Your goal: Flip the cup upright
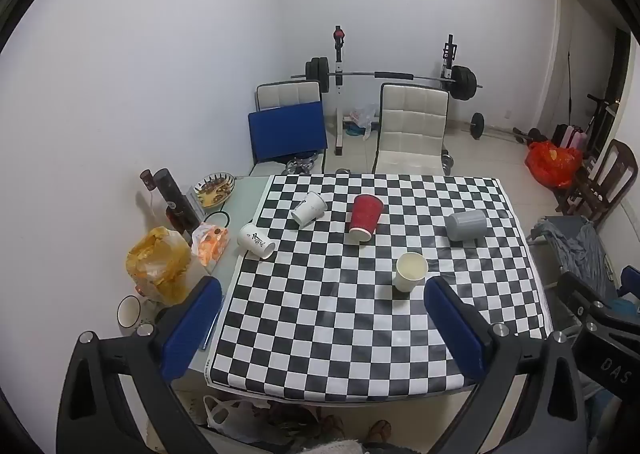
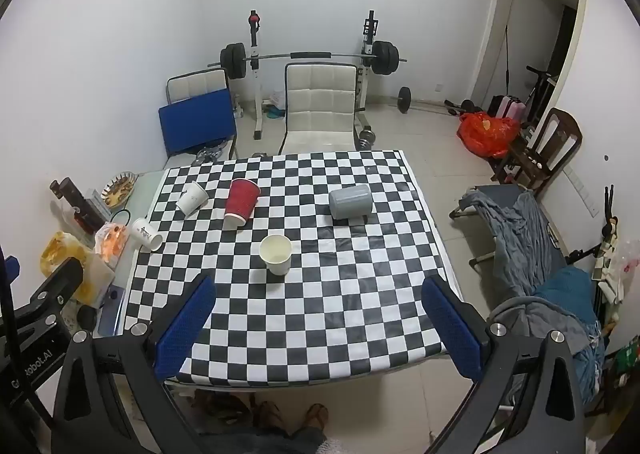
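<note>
On the checkered tablecloth (image 1: 320, 318) (image 2: 320, 310) a cream paper cup (image 1: 410, 271) (image 2: 275, 254) stands upright. A red cup (image 1: 365, 217) (image 2: 241, 203), a grey cup (image 1: 466, 225) (image 2: 351, 201) and two white printed cups (image 1: 309, 209) (image 1: 256, 240) (image 2: 192, 197) (image 2: 147, 234) lie on their sides. My left gripper (image 1: 324, 294) is open and empty, held above the near part of the table. My right gripper (image 2: 318, 292) is open and empty, also above the near part, with the upright cup just beyond it.
Along the table's left edge stand a dark bottle (image 1: 176, 199), a snack dish (image 1: 214, 189), a yellow bag (image 1: 158, 264) and a small bowl (image 1: 129, 310). Chairs (image 1: 412, 129) and a barbell rack (image 1: 390, 74) are behind the table. A cot with clothes (image 2: 532, 250) is to the right.
</note>
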`<state>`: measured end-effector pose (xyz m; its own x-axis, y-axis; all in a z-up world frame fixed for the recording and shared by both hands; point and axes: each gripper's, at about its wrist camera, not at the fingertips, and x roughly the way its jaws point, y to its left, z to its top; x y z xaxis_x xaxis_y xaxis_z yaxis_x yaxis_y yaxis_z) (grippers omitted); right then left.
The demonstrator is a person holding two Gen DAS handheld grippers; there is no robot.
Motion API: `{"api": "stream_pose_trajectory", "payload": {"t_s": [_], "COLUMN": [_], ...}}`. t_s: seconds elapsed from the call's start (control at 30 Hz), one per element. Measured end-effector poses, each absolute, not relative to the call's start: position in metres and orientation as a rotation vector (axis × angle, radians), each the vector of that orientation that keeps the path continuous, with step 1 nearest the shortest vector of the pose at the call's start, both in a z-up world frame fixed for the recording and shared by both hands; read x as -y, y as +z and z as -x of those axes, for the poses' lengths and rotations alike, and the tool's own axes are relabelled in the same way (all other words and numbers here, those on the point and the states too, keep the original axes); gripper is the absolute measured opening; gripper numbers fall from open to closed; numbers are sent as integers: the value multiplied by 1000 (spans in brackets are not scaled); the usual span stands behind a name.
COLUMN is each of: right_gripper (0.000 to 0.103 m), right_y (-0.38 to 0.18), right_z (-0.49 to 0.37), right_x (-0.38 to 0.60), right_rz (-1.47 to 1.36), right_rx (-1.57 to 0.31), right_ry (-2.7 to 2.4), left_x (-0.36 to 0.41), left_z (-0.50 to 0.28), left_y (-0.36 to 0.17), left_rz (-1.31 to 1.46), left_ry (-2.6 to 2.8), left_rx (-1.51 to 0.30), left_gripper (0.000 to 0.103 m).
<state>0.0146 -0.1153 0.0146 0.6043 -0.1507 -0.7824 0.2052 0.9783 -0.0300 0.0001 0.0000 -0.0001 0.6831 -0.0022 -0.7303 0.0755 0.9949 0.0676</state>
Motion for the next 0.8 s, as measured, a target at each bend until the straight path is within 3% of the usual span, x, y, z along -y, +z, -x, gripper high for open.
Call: {"api": "stream_pose_trajectory", "payload": {"t_s": [0.8], "right_gripper": [103], "right_y": [18], "right_z": [-13], "right_x": [113], "right_rz": [-57], "right_rx": [-888], "right_ry": [-210], "left_x": [0], "left_z": [-1], "left_y": [-1], "left_rz": [-86], "left_ry": [-47], "left_rx": [-813], "left_gripper": [103]}}
